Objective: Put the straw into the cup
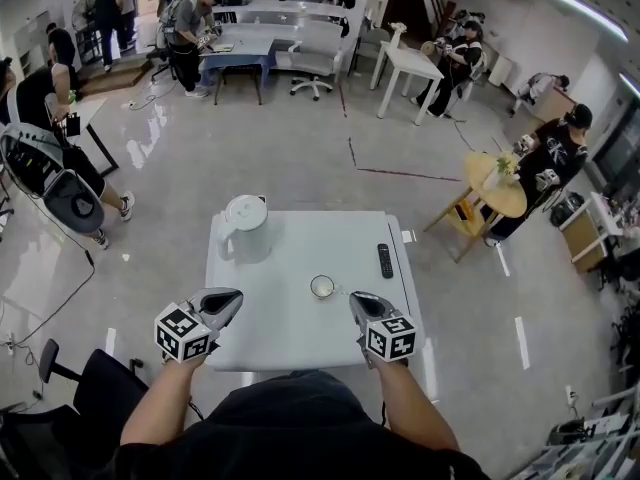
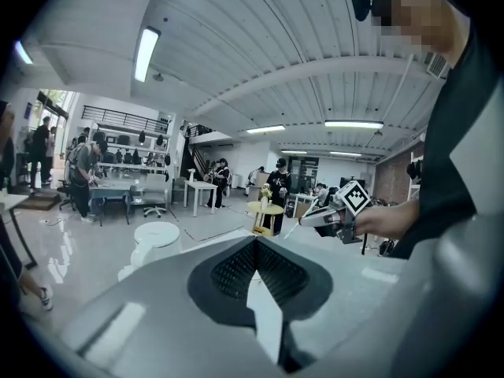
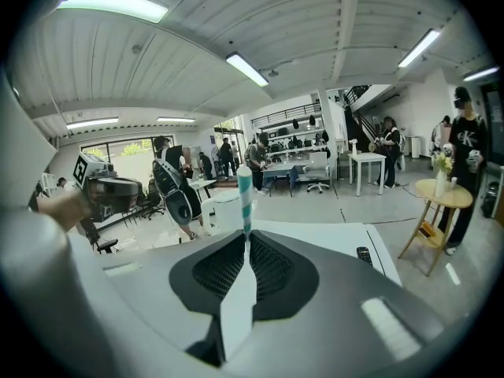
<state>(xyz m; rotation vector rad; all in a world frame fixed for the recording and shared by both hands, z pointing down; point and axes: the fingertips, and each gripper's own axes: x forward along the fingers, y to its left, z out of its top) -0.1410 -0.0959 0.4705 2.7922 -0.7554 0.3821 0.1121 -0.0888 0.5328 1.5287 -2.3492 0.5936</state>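
Observation:
A small white cup (image 1: 322, 286) stands on the white table (image 1: 290, 338), near its middle. My right gripper (image 1: 357, 301) hovers just right of the cup, shut on a teal-and-white striped straw (image 3: 245, 198). The straw sticks out past the closed jaws (image 3: 246, 239), and in the head view its thin tip (image 1: 341, 291) points toward the cup's rim. My left gripper (image 1: 228, 302) is held over the table's left front edge. Its jaws (image 2: 256, 239) are shut with nothing between them. From the left gripper view, the right gripper (image 2: 327, 217) and the straw (image 2: 294, 226) show at the right.
A white kettle (image 1: 245, 226) stands at the table's back left corner. A black remote (image 1: 385, 260) lies at the right side. A black chair (image 1: 95, 398) is at the front left. A round yellow side table (image 1: 497, 188) and several people stand farther off.

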